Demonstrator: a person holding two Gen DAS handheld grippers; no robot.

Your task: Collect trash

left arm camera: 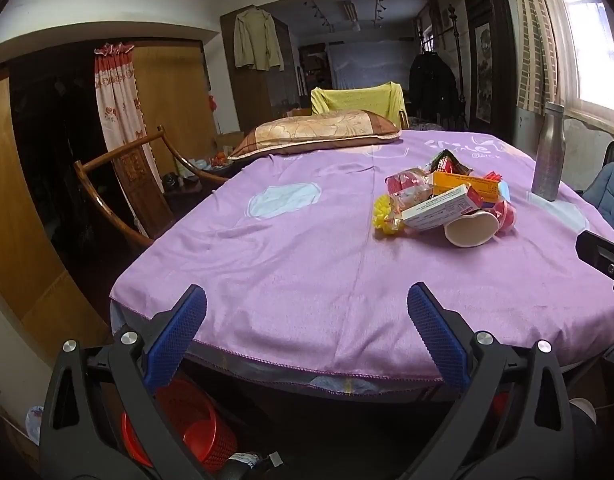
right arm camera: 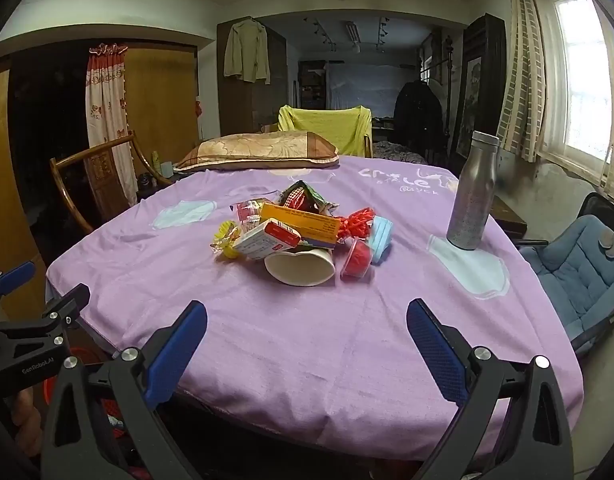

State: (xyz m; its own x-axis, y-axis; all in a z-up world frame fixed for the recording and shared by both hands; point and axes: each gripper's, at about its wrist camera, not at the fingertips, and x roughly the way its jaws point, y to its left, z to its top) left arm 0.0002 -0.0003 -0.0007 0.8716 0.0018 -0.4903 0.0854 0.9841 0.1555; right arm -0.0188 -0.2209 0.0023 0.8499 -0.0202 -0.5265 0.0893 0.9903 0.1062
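A pile of trash lies on the purple-covered table: a tipped white paper cup, a white and red carton, an orange box, snack wrappers, a small red tub and a blue mask. A red waste basket stands on the floor under the table's near edge. My left gripper is open and empty at the table's near edge. My right gripper is open and empty, short of the pile.
A silver bottle stands at the table's right. A pillow lies at the far edge. A wooden chair is at the left, a blue padded chair at the right, and a yellow-draped chair behind.
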